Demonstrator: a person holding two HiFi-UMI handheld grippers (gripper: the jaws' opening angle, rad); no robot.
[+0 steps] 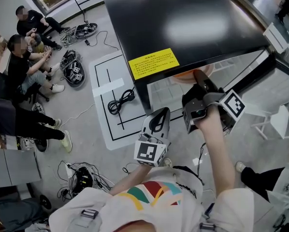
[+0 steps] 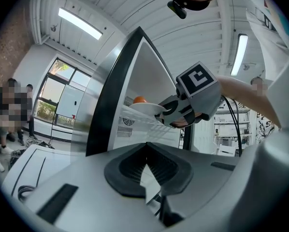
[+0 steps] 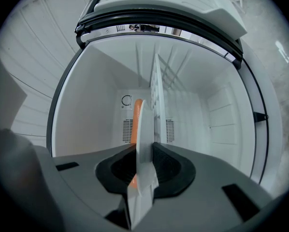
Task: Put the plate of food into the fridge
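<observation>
Clamped on plate (image 3: 145, 129) rim w/ R gripper (image 3: 143, 166), inside fridge (image 3: 86, 105), food (image 3: 136, 111) beyond fingers. Keep level, settle flat on shelf (image 3: 158, 95) under fingers. L gripper (image 2: 147, 170) held back, fingers together, empty.

plate (image 2: 147, 108) in the fridge (image 1: 183, 23), seemingly just over its shelf (image 2: 133, 117); left gripper (image 1: 159, 119) outside, before it.

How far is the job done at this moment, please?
Done: the fridge stands open and the plate with its orange food is inside it. In hand: the right gripper is shut on the plate's rim, over a shelf. To do: set it down, let go, withdraw, shut the fridge.
</observation>
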